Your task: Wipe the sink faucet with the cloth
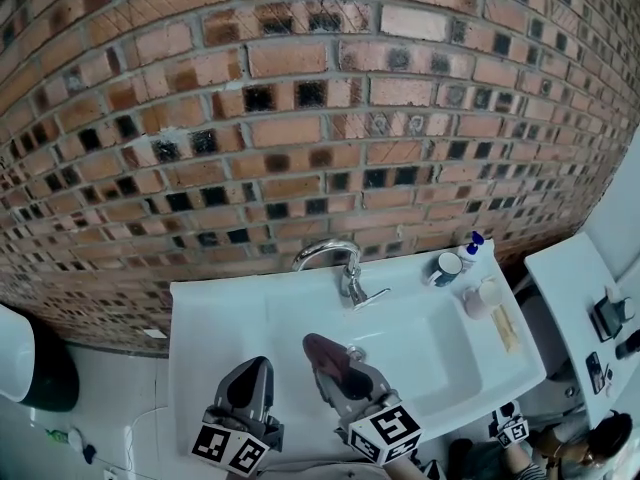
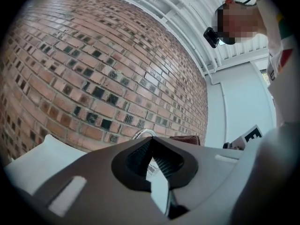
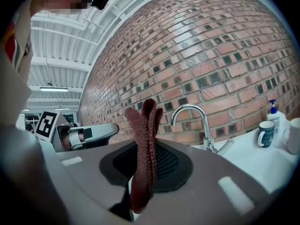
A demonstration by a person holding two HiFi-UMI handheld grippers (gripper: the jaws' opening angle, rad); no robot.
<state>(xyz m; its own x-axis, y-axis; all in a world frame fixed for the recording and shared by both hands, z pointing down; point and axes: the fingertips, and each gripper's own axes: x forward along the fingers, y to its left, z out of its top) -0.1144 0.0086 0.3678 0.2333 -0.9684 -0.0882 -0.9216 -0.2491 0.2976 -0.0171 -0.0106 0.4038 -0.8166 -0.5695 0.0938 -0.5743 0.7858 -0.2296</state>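
A chrome faucet [image 1: 340,263] with a curved spout and a lever stands at the back of the white sink [image 1: 215,318], against the brick wall. My right gripper [image 1: 328,360] hovers over the basin in front of the faucet, shut on a folded dark red cloth [image 1: 325,353] that sticks up between its jaws [image 3: 144,139]. The faucet [image 3: 199,123] rises just right of the cloth in the right gripper view. My left gripper [image 1: 252,373] hangs over the sink's left part, shut with nothing in it; past its tips the faucet [image 2: 144,134] peeks out.
On the sink's right ledge stand a dark mug [image 1: 446,268], a blue-capped pump bottle [image 1: 472,246], a white cup [image 1: 482,296] and a pale bar [image 1: 505,328]. A white counter [image 1: 570,278] with small dark items lies at the right. A black and white bin [image 1: 35,363] sits at the left.
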